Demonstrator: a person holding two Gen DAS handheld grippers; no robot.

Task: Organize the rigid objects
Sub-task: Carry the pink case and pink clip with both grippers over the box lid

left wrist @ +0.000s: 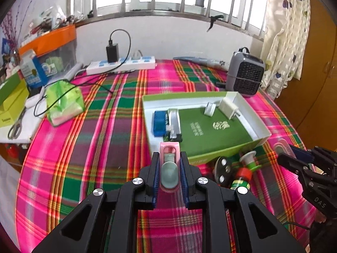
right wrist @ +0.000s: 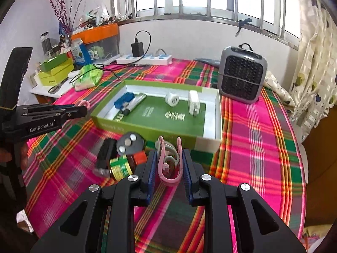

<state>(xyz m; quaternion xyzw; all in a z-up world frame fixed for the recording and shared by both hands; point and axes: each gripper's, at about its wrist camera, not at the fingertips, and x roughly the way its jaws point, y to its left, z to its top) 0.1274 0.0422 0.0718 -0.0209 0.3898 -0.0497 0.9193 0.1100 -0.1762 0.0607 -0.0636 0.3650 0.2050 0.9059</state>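
While both grippers (left wrist: 169,169) (right wrist: 169,169) pinch curved, seemingly plastic clips (left wrist: 169,164) (right wrist: 168,164).

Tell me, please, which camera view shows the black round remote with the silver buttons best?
The right wrist view: the black round remote lies unobstructed before the green box, all three buttons visible. In the left wrist view it sits low beside that gripper's finger, foreshortened and partly cut off.

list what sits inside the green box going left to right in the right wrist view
blue rectangular block → silver and black marker-like tube → round white plug adapter → white square charger, all inside the green shallow cardboard box
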